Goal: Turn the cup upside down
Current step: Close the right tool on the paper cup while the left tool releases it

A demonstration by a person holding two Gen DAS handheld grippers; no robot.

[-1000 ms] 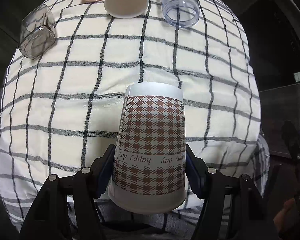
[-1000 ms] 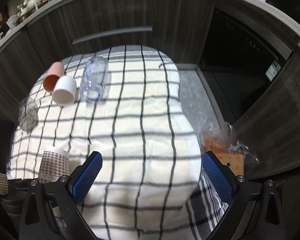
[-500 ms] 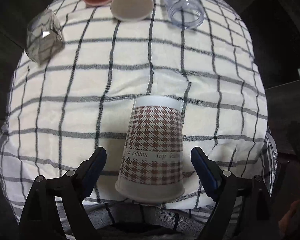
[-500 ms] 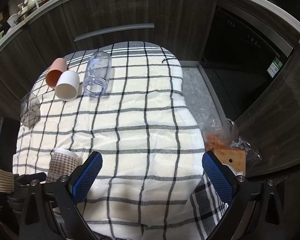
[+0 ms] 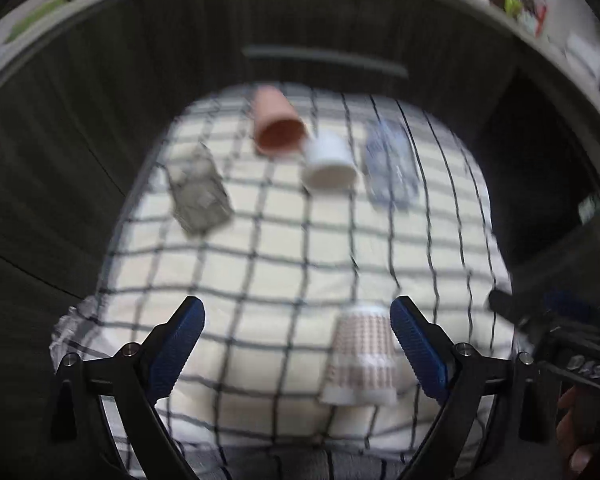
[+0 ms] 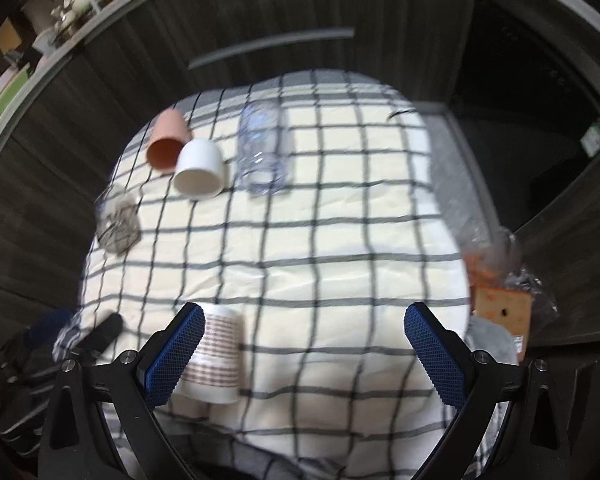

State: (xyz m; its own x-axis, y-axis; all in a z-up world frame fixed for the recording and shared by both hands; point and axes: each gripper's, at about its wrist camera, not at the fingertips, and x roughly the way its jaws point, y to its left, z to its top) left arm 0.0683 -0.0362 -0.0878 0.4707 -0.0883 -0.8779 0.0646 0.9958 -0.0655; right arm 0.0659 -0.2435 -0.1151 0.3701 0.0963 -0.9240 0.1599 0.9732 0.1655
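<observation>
A paper cup with a brown houndstooth pattern [image 5: 362, 354] stands upside down on the checked cloth [image 5: 284, 264] near its front edge. It also shows in the right wrist view [image 6: 218, 356]. My left gripper [image 5: 296, 344] is open and empty, pulled back above the cloth; the cup sits just inside its right finger. My right gripper [image 6: 302, 352] is open and empty, with the cup beside its left finger. The left wrist view is blurred by motion.
At the back of the cloth lie a pink cup [image 6: 167, 145], a white cup [image 6: 199, 170], a clear plastic cup [image 6: 262, 152] and a smoky glass [image 6: 118, 226], all on their sides. A plastic bag with orange contents [image 6: 496, 280] sits right of the cloth. Dark cabinets stand behind.
My left gripper let go of the houndstooth cup, opened wide, and drew back and up. The cup stays upside down on the cloth. My right gripper shifted left and stays open.
</observation>
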